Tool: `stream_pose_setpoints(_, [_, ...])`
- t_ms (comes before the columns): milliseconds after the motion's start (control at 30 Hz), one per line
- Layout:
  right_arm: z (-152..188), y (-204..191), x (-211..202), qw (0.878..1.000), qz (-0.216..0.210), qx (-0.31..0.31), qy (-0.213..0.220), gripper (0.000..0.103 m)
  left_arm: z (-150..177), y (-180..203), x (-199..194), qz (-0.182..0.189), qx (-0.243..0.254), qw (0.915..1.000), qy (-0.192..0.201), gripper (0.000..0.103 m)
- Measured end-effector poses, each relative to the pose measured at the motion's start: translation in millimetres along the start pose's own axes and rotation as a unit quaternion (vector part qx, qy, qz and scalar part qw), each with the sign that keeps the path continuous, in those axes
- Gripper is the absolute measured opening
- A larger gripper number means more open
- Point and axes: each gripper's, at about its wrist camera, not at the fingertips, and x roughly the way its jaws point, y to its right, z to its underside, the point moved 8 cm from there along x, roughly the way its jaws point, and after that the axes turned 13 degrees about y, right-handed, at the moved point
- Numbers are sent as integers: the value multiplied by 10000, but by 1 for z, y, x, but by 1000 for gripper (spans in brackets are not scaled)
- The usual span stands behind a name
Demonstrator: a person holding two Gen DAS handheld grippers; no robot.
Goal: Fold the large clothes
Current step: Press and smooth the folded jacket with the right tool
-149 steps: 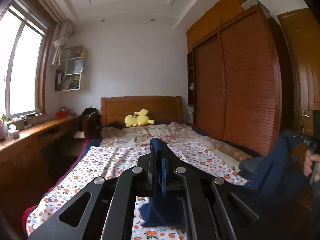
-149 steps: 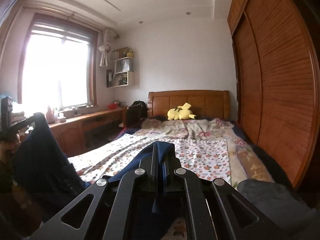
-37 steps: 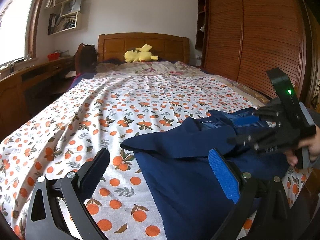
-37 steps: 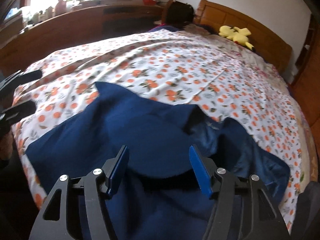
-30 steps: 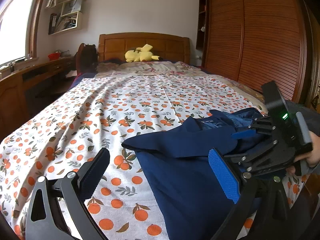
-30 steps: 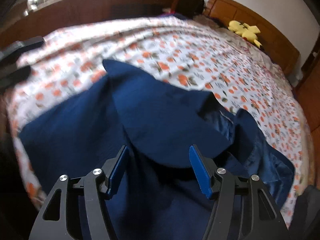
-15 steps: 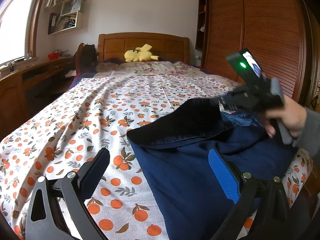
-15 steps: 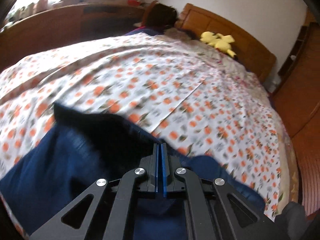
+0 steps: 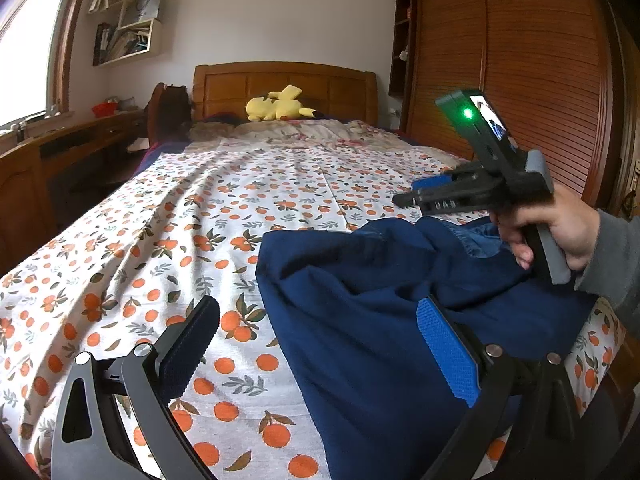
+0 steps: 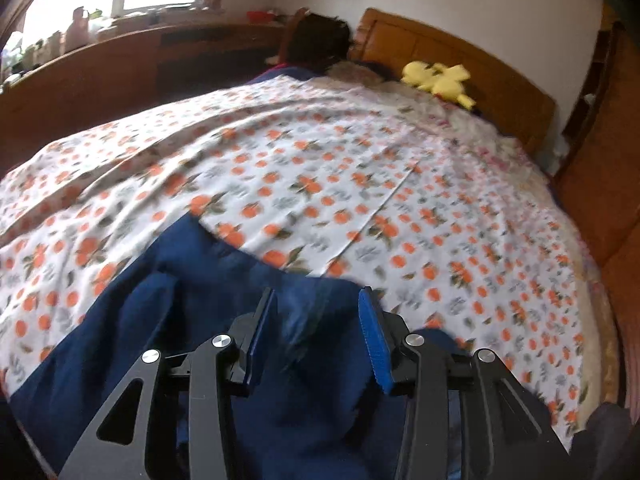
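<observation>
While both the left tongs point(image 9: 316, 344) and right tongs point(image 10: 318, 320) gape, the right having just been opening and grasping nothing, the loosely lapped navy garment point(image 9: 380, 300) may slump unfolded on the bed point(image 9: 200, 220).

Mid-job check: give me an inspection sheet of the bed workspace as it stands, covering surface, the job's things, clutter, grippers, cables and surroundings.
Surface: bed sheet with orange-fruit print, spread with mild wrinkles.
Job's things: navy garment lying rumpled at the near right of the bed, part of it bunched up, not yet folded flat.
Clutter: yellow plush toy at the headboard; nothing else seen on the sheet.
Grippers: left gripper open, fingers wide, one over the sheet and one over the garment; right gripper has just been opening, fingers apart above the cloth, nothing pinched.
Cables: nothing seen.
Surroundings: wooden wardrobe on the right, desk under the window on the left, wall shelf.
</observation>
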Motion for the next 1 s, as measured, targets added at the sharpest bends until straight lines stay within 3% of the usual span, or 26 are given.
stream_pose_setpoints(200, [23,-6,-2,9992,-283,207,-206,42,2,1,0,1,28,10000,-17,100])
stream_pose_setpoints(267, [30,-6,-3,9986,-343,289,-288,56,2,2,0,2,30,10000,-17,100])
stream_pose_setpoints(300, [32,-5,-3,9985,-327,297,-310,58,2,1,0,2,28,10000,-15,100])
stream_pose_setpoints(733, [87,8,26,9878,-377,728,-1321,59,4,6,1,51,58,10000,-40,100])
stream_pose_setpoints(800, [89,2,26,9874,-417,579,-1411,45,4,6,2,61,47,10000,-35,100])
stream_pose_setpoints(833, [89,-2,26,9865,-526,544,-1453,19,3,6,1,69,39,10000,-31,100])
stream_pose_setpoints(867, [89,-5,26,9858,-590,484,-1493,5,3,6,1,76,32,10000,-28,100])
stream_pose_setpoints(1000, [74,-12,19,9917,-398,-12,-1219,3,2,7,-1,115,20,9999,-12,100])
